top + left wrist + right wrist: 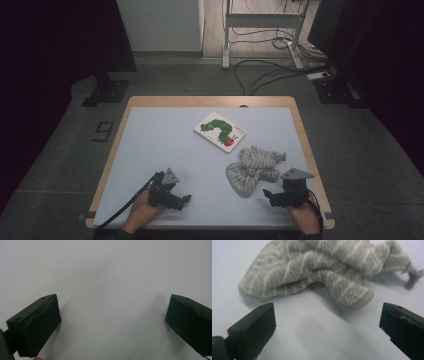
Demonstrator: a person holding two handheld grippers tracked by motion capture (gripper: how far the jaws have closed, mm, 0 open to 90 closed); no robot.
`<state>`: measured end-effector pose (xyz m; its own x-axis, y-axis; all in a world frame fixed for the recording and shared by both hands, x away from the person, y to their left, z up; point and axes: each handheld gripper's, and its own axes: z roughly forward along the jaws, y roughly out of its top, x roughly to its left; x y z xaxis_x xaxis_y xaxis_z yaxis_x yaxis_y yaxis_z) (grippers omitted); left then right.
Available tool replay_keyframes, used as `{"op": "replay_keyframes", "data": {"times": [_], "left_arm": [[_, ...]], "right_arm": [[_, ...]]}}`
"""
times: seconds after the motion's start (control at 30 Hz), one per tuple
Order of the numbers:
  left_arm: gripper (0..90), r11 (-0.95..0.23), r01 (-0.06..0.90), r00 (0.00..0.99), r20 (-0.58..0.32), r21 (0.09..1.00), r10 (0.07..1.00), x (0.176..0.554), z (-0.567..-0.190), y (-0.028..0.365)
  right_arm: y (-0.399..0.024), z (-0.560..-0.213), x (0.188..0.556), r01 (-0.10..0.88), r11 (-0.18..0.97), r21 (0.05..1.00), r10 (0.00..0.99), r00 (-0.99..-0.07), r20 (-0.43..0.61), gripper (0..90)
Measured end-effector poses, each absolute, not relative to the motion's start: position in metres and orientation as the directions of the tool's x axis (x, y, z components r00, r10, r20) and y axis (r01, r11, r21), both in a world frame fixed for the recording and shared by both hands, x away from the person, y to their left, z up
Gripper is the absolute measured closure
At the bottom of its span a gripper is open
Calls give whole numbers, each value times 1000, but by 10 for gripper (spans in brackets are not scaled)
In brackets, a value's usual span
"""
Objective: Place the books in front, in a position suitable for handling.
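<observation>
Grey striped socks [252, 170], 1 heap at lower right of the table [150, 145], untouched; right gripper [270, 196] just beside them, jaws wide and empty; left gripper [184, 200] likewise empty; grasp not yet begun.

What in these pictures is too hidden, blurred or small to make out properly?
- Crumpled grey striped knit garment: high view, folded over itself, so its kind and underside stay hidden; right gripper view, its top is cut off by the edge.
- White board book with a green caterpillar: high view, title print too small to read.
- Left tongs: left gripper view, both jaws cut off by the bottom edge.
- Small dark thing at the table's far edge: too small to identify.
</observation>
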<state>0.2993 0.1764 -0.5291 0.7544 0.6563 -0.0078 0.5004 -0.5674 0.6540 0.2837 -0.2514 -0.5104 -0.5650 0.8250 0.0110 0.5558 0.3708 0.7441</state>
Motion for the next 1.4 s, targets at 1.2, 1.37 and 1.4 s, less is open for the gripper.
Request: {"op": "replay_keyframes", "data": {"times": [1.2,1.37,1.4], "left_arm": [[0,-567,501,754,-8,654,657,299,-529,176],[0,-567,501,754,-8,654,657,299,-529,176],[0,-567,501,754,-8,654,657,299,-529,176]], "right_arm": [[-190,-510,367,598,488,636,784,-620,-19,0],[-186,-518,372,610,518,600,794,-604,-72,17],[-184,-520,373,610,523,595,796,-599,-86,14]]}}
